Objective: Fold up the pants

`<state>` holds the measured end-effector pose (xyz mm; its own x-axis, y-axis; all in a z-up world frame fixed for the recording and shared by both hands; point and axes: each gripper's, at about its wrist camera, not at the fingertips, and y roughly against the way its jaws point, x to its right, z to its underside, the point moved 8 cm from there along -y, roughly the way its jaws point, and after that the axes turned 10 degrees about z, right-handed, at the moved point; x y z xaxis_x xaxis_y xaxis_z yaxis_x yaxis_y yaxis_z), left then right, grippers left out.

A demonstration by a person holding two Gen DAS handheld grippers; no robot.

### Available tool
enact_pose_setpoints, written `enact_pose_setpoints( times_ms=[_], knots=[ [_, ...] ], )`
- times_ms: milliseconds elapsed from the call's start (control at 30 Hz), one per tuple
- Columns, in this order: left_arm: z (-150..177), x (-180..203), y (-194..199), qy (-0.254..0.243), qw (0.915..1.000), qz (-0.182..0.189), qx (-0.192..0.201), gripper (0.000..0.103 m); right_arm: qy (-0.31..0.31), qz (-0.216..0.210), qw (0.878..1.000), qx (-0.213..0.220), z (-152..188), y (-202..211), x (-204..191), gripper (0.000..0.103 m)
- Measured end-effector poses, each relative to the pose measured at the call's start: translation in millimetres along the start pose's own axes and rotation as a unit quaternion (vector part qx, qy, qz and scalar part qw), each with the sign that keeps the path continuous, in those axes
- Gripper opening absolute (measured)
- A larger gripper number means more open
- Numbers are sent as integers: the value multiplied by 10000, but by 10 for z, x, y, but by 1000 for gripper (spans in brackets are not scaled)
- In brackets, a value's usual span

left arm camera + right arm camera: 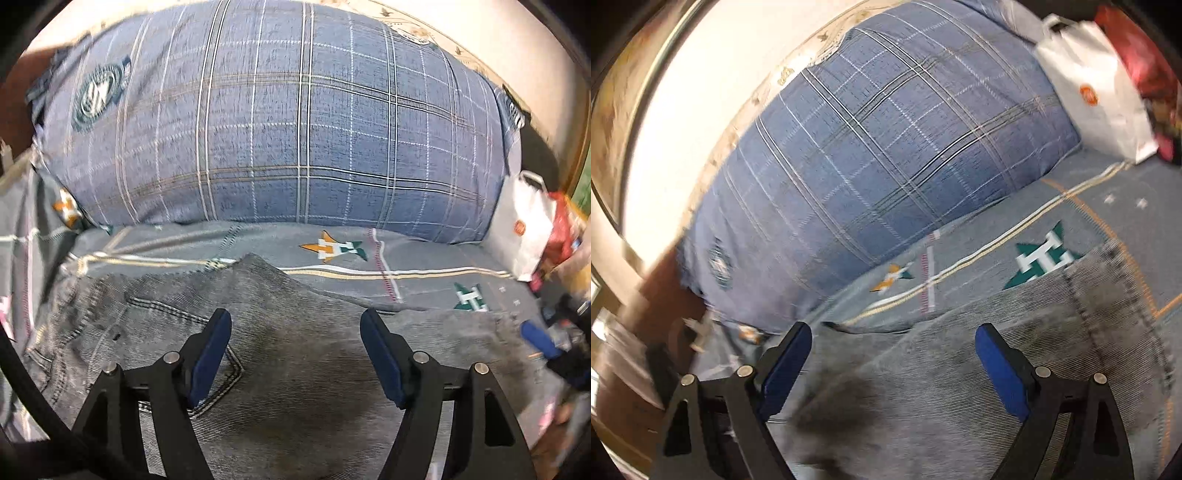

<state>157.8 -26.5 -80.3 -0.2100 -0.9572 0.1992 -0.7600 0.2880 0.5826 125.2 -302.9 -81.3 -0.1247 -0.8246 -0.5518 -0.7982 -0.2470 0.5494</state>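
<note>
- I hold my left tongs point(295, 354) released above the pants point(295, 369), spread on the bed point(424, 266) for folding.
- My right tongs point(894, 362) gape empty, ready to pinch an edge.

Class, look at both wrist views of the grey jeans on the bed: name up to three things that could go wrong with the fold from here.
1. Both the left gripper and right gripper are open and hold nothing, so a shallow pinch may catch only the top layer of the jeans.
2. A deep pinch could grab the bedsheet too.
3. The pillow lies close behind, so folding towards it may bunch the jeans.
</note>
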Motion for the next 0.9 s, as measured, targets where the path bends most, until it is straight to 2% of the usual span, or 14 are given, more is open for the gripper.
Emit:
enact_pose_setpoints(
  times_ms=[67,133,233,300,367,433,533,633,700,733,767,800,900],
  knots=[
    [11,69,53,-161,9994,-106,280,73,-51,-68,9999,85,-67,62,32,92],
    [45,169,89,-354,9986,25,390,73,-71,-49,9997,228,-138,146,69,92],
    [126,404,11,-751,9966,342,-70,73,-272,69,9985,475,-235,307,189,92],
    [176,612,-15,-966,9929,561,-400,73,-573,419,9947,747,-273,483,379,92],
    [221,875,43,-1217,9890,731,-411,73,-947,654,9900,817,-253,641,600,92],
    [276,1116,102,-1541,9828,932,-419,73,-1356,677,9848,849,-181,750,818,91],
    [394,1474,136,-1943,9723,1177,-552,73,-2081,857,9713,771,65,889,1269,90],
    [542,1827,84,-2407,9568,1389,-849,73,-2402,1121,9616,714,143,993,1574,90],
    [689,2115,49,-2828,9403,1571,-1058,73,-2358,1248,9606,782,99,1064,1636,90],
    [739,2229,60,-2954,9354,1609,-1096,73,-2298,1294,9615,771,77,1069,1640,90],
    [837,2382,36,-3204,9234,1724,-1222,73,-2220,1292,9640,691,56,1050,1633,90],
    [917,2483,19,-3355,9154,1783,-1333,73,-2172,1284,9657,613,49,1024,1638,90],
    [1160,2750,-79,-3741,8947,1847,-1595,73,-2252,1168,9661,474,72,1006,1761,79]
  ],
)
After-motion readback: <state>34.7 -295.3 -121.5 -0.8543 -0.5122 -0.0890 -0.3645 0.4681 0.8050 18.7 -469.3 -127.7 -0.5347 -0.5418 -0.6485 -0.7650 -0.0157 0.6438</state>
